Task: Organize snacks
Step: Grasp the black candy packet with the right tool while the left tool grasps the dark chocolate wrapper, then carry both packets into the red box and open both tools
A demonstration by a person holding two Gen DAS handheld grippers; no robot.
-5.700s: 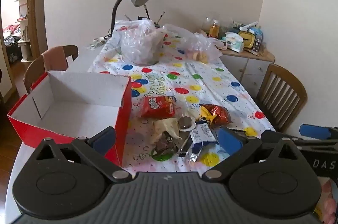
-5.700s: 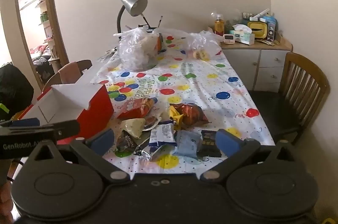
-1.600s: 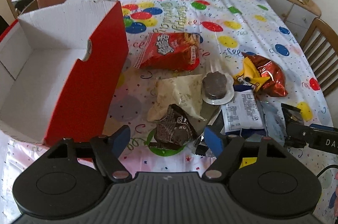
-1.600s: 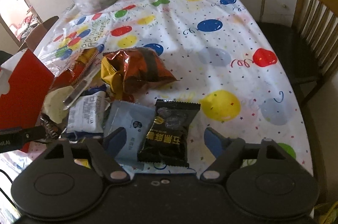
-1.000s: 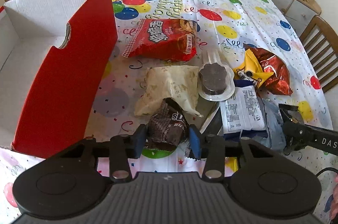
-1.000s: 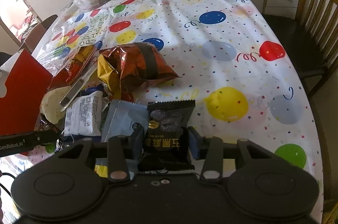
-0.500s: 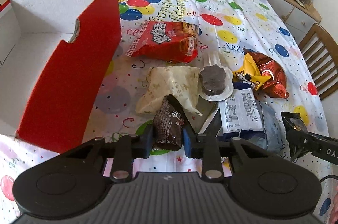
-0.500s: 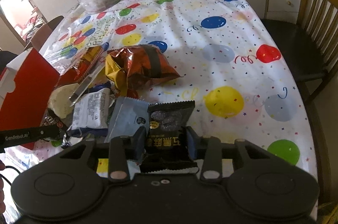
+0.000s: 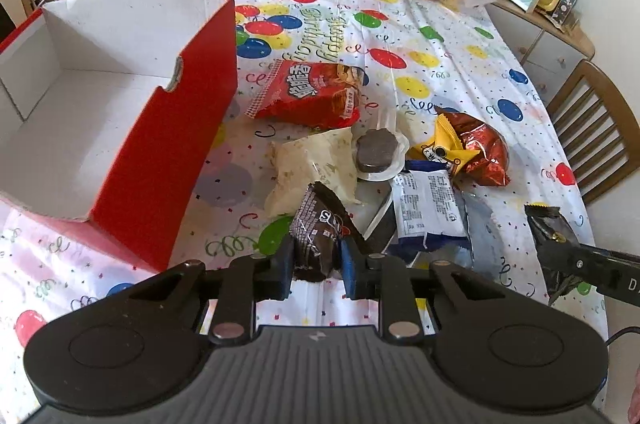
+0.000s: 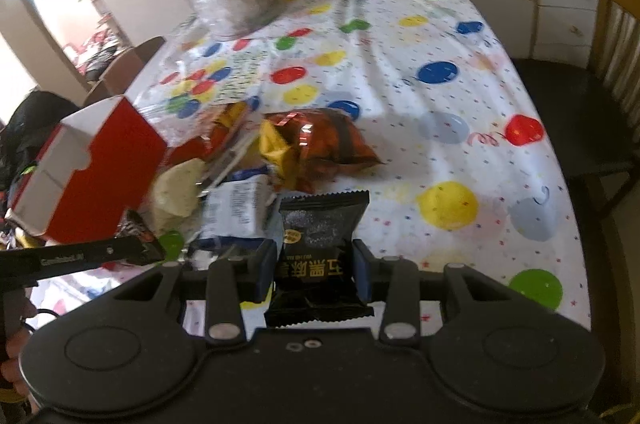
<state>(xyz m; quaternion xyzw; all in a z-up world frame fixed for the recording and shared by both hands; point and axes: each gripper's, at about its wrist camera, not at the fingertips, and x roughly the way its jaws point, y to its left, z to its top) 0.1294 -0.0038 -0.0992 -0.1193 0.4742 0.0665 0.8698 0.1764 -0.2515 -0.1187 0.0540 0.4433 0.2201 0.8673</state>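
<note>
Above the counter, the left gripper is clenched on a brown snack packet and the right gripper on a black snack packet, both apparently bound for the open red box just left of the pile.

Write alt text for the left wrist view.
The left gripper is shut on a brown packet above a balloon-print tablecloth. An open red box sits to its left, more snack packets lie ahead.
</note>
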